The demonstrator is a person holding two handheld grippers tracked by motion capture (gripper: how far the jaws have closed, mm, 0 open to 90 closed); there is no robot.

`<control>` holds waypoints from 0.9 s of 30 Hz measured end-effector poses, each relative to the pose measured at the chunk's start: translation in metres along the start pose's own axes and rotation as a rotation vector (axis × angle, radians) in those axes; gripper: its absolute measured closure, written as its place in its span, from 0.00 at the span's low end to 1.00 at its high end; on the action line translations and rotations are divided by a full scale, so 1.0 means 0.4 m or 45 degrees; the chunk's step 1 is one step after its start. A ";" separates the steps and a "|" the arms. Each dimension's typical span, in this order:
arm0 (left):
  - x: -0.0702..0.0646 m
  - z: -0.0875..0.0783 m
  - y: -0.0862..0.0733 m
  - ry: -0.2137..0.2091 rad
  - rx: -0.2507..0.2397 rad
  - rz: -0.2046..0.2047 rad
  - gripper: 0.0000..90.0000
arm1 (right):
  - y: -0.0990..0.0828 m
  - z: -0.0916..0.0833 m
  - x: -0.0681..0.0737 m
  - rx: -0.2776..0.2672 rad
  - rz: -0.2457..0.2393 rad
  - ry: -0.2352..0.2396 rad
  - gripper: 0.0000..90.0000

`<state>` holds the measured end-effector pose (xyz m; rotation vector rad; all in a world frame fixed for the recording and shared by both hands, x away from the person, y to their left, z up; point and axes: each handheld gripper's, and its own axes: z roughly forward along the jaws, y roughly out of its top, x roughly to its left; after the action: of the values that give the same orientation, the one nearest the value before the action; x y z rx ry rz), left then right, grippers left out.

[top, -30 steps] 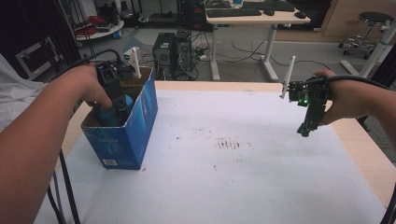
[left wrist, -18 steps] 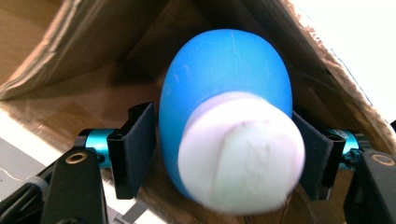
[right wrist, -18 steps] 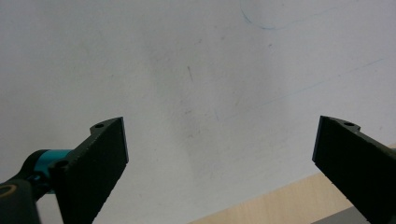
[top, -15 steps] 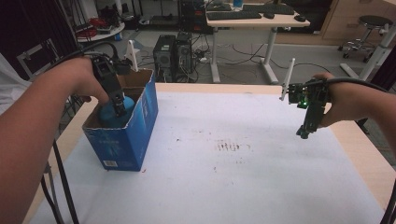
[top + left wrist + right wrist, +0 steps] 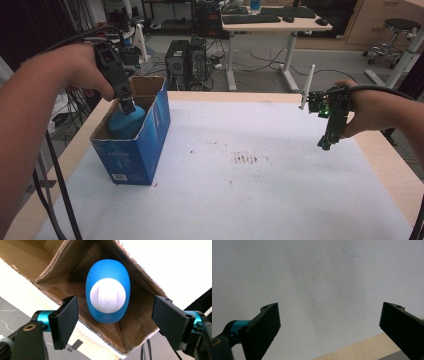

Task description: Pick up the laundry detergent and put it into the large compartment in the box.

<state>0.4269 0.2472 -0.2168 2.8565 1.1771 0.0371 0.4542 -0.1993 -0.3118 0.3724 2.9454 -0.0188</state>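
Note:
A blue cardboard box (image 5: 142,145) with an open top stands at the table's left. Inside it lies a blue egg-shaped object (image 5: 125,122) with a round white cap (image 5: 107,295). My left gripper (image 5: 127,106) hangs just above the box's opening, pointing down at that object, jaws wide open with nothing between them (image 5: 115,320). My right gripper (image 5: 325,145) hovers over the table's right side, pointing down, jaws open and empty over the white sheet (image 5: 329,325).
A white sheet (image 5: 250,185) with a small reddish smear (image 5: 245,159) covers the wooden table (image 5: 385,165). Beyond the far edge stand a desk (image 5: 275,22), computer towers (image 5: 187,57) and a stool (image 5: 395,30).
My left gripper has risen out of the box, leaving the blue object lying inside. The right gripper has stayed nearly still.

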 end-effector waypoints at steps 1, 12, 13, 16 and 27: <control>-0.002 -0.007 0.001 0.000 0.007 0.009 0.22 | 0.000 -0.001 0.000 -0.002 0.000 0.001 0.03; -0.041 -0.048 0.025 0.022 -0.007 0.082 0.14 | 0.000 -0.008 0.002 -0.005 0.001 -0.003 0.03; -0.046 -0.049 0.028 0.018 -0.006 0.091 0.12 | 0.000 -0.009 0.002 -0.006 0.004 -0.003 0.03; -0.059 -0.053 0.039 0.003 -0.024 0.092 0.10 | -0.002 -0.012 0.002 -0.007 -0.006 -0.003 0.03; -0.101 -0.055 0.085 -0.016 -0.019 0.224 0.07 | -0.008 -0.020 0.002 -0.009 0.005 -0.006 0.03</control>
<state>0.4212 0.1956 -0.1928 2.9339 0.9157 0.0351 0.4514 -0.2021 -0.3039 0.3764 2.9394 -0.0093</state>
